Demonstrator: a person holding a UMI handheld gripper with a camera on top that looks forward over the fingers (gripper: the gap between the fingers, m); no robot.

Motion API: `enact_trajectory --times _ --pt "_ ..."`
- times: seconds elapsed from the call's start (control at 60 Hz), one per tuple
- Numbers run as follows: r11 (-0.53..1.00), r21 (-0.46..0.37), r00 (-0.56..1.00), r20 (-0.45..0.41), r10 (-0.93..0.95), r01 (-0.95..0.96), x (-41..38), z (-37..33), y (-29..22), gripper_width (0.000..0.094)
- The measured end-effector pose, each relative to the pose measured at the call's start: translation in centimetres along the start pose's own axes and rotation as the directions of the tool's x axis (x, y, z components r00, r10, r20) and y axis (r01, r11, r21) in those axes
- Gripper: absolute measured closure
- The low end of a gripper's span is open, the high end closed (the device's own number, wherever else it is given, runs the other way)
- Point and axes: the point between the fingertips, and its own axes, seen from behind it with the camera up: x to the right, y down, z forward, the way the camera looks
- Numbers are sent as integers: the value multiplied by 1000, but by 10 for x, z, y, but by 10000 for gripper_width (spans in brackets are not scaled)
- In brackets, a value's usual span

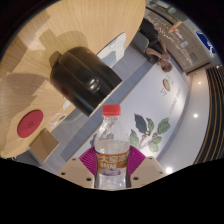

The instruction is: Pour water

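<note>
A clear plastic water bottle (112, 148) with a red cap and an orange-white label stands between my fingers. My gripper (112, 160) is shut on the bottle, with the magenta pads (90, 159) pressed against its label on both sides. Beyond the bottle, a black mug-like cup (80, 70) rests on a round wooden tabletop (40, 60). The whole scene looks tilted, so the bottle seems lifted off its support.
A small red round object (28, 124) lies on the wooden top near its rim. A white surface with a leaf print (150, 128) lies to the right. Dark furniture and clutter (165, 45) stand far behind.
</note>
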Motion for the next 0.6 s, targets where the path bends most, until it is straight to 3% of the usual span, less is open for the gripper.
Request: enact_trajectory --times 0.033,0.05,0.217,0.283,0.367,0.433,0.45,0.5,0.6 --pt "1000 -5 1000 -6 -14 14 -13 0 -20 583" --pt "1000 15 1000 12 -19 19 1 0 -4 582" --pt "1000 21 1000 17 19 -19 -3 0 -6 582" --pt "990 -1 990 -16 143 -143 3 0 4 583" --pt "903 -36 904 -42 426 -427 6 5 23 583" --pt "695 -68 699 -72 712 -716 3 4 44 584" --pt "605 -79 611 -119 783 -792 -12 10 28 582" --pt "366 -57 370 -104 923 -929 -18 11 47 575" --pt "-177 -14 -175 -98 980 -984 -35 18 18 573"
